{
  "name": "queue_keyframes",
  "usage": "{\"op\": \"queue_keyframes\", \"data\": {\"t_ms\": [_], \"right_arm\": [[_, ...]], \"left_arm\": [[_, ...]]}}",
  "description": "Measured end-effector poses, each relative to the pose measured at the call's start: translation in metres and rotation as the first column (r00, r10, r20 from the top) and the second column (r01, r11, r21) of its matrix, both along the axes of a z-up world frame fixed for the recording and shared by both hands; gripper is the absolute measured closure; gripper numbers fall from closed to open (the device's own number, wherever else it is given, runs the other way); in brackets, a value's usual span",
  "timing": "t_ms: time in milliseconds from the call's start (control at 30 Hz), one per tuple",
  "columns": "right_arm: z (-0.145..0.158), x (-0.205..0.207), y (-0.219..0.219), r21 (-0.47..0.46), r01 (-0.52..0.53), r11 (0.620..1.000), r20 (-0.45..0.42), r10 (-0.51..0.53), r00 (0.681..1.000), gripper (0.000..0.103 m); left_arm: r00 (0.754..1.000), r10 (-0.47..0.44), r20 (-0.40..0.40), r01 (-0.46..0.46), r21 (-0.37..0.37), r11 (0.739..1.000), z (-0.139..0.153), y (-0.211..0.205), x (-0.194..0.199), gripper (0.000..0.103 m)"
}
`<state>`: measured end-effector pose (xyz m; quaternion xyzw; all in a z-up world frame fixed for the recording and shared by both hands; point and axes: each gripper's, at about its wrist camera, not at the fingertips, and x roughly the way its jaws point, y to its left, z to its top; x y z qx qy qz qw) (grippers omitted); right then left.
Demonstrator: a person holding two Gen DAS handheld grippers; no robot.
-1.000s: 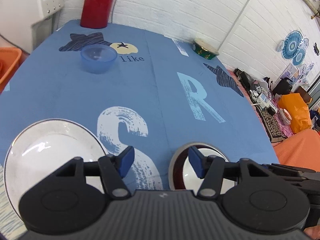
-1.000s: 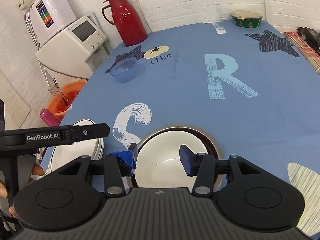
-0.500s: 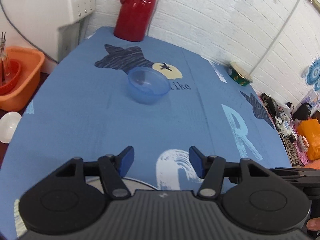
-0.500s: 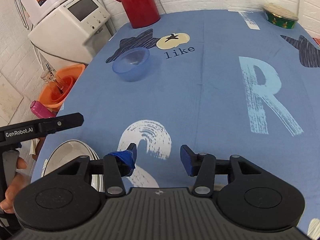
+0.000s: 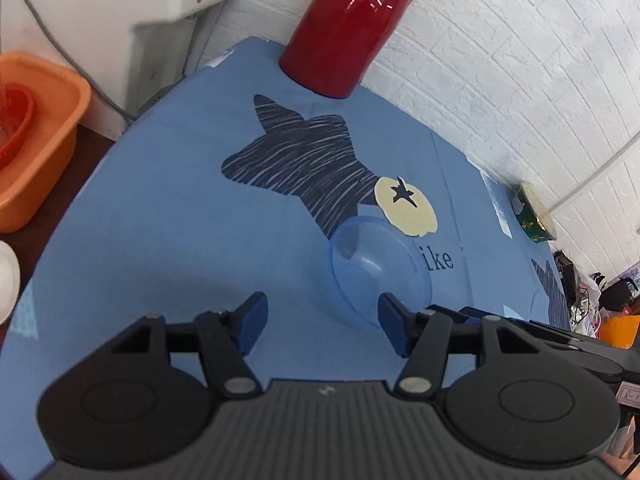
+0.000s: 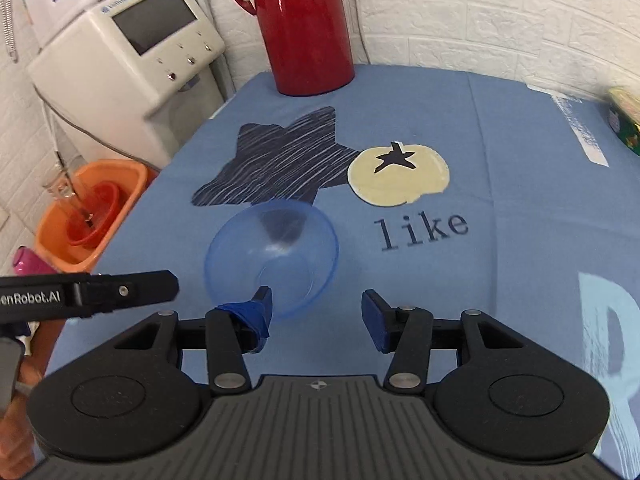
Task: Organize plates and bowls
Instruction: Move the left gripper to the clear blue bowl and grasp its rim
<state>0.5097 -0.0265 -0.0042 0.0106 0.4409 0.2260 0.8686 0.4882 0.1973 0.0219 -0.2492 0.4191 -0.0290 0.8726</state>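
Resting upright on the blue tablecloth [image 6: 500, 128] toward the table's far left corner was one translucent blue bowl [image 6: 272, 256], empty, its far rim overlapping a point of the dark printed star [image 6: 280, 160] and just left of the printed word "like" [image 6: 424, 230].

Left gripper [image 5: 322, 322]: jaws wide apart, holding nothing; the bowl lay just ahead of its right finger, whose tip overlapped the near rim in the left wrist view; contact could not be told.

Right gripper [image 6: 316, 312]: jaws wide apart, holding nothing; its tape-wrapped left fingertip [image 6: 256, 312] sat at the bowl's near rim.

Red thermos jug [image 6: 304, 28]: upright at the far edge.

Green tin [image 5: 534, 216]: far right edge, well apart from the bowl.

White appliance [image 6: 124, 60] and orange basin [image 6: 92, 208]: beyond the left edge, off the table.
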Motion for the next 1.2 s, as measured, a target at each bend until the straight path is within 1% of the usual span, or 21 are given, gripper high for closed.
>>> {"op": "queue_keyframes", "data": {"t_ms": [133,267,300,333,367,400,433,500,533,567,633,667,700,733,767,833,967,1033,1133,1167,1200], "right_arm": [[-0.018,0.026,0.008,-0.046,0.022,0.999,-0.015,-0.023,1.000,0.068],[-0.033,0.040,0.014,-0.048,0.024,0.999,-0.053,-0.027,0.998,0.067],[-0.036,0.041,0.017,-0.052,0.011,0.999,-0.059,-0.014,0.998,0.065],[-0.036,0.038,0.021,-0.059,-0.008,0.998,-0.032,0.006,0.999,0.065],[-0.037,0.037,0.026,-0.075,-0.031,0.997,-0.018,0.029,0.999,0.063],[-0.037,0.036,0.031,-0.103,-0.045,0.994,-0.003,0.045,0.999,0.063],[-0.037,0.035,0.036,-0.135,-0.050,0.990,0.007,0.051,0.999,0.064],[-0.035,0.037,0.037,-0.140,-0.038,0.989,-0.008,0.038,0.999,0.064],[-0.035,0.038,0.036,-0.133,-0.042,0.990,-0.013,0.041,0.999,0.063],[-0.035,0.038,0.035,-0.110,-0.055,0.992,-0.014,0.054,0.998,0.067],[-0.035,0.038,0.030,-0.027,-0.072,0.997,-0.037,0.071,0.997,0.070],[-0.035,0.036,0.031,-0.011,-0.078,0.997,-0.051,0.077,0.996,0.071],[-0.033,0.034,0.032,-0.012,-0.082,0.997,-0.049,0.081,0.996,0.071],[-0.031,0.030,0.036,-0.018,-0.090,0.996,-0.041,0.089,0.995,0.074],[-0.028,0.025,0.040,-0.032,-0.093,0.995,-0.035,0.092,0.995,0.076],[-0.023,0.018,0.042,-0.046,-0.094,0.995,-0.021,0.093,0.995,0.075],[-0.015,0.008,0.036,0.004,-0.079,0.997,-0.062,0.079,0.995,0.075],[-0.015,0.003,0.028,0.048,-0.055,0.997,-0.114,0.060,0.992,0.075],[-0.026,-0.005,0.014,0.128,0.007,0.992,-0.236,0.024,0.972,0.072],[-0.030,-0.009,0.011,0.138,0.019,0.990,-0.264,0.018,0.964,0.072],[-0.032,-0.016,0.010,0.133,0.021,0.991,-0.272,0.016,0.962,0.072]], "left_arm": [[0.999,-0.009,-0.040,0.010,0.037,0.999,-0.018,-0.007,0.032,0.043],[0.998,-0.003,-0.066,0.008,0.076,0.997,-0.034,-0.009,0.047,0.042],[0.999,-0.005,-0.049,0.009,0.082,0.997,-0.034,-0.009,0.047,0.042],[0.999,-0.003,-0.045,0.007,0.097,0.995,-0.034,-0.009,0.048,0.043],[0.999,-0.003,-0.043,0.007,0.103,0.995,-0.035,-0.009,0.049,0.042],[0.999,-0.005,-0.041,0.009,0.104,0.995,-0.035,-0.009,0.049,0.043],[0.999,0.001,-0.037,0.003,0.111,0.994,-0.035,-0.009,0.048,0.043],[1.000,0.015,-0.026,-0.012,0.109,0.994,-0.036,-0.007,0.048,0.043],[0.999,0.019,-0.026,-0.016,0.110,0.994,-0.036,-0.007,0.048,0.044],[0.999,0.024,-0.029,-0.020,0.119,0.993,-0.035,-0.008,0.049,0.049],[0.999,0.007,-0.038,-0.001,0.169,0.986,-0.034,-0.013,0.051,0.071],[0.999,-0.011,-0.039,0.018,0.192,0.981,-0.034,-0.017,0.050,0.078],[0.998,-0.034,-0.044,0.041,0.189,0.981,-0.034,-0.020,0.049,0.093],[0.997,-0.054,-0.052,0.062,0.157,0.986,-0.034,-0.020,0.047,0.103],[0.996,-0.060,-0.059,0.067,0.127,0.990,-0.035,-0.019,0.045,0.103],[0.997,-0.061,-0.050,0.067,0.130,0.989,-0.031,-0.020,0.038,0.103],[0.997,-0.064,-0.045,0.068,0.098,0.993,-0.021,-0.018,0.023,0.103],[0.996,-0.072,-0.046,0.076,0.097,0.992,-0.017,-0.021,0.014,0.103],[0.994,-0.086,-0.066,0.092,0.096,0.991,-0.017,-0.025,0.001,0.103],[0.993,-0.088,-0.081,0.096,0.102,0.990,-0.019,-0.028,-0.003,0.103],[0.992,-0.091,-0.089,0.100,0.101,0.990,-0.021,-0.030,-0.007,0.103]]}}
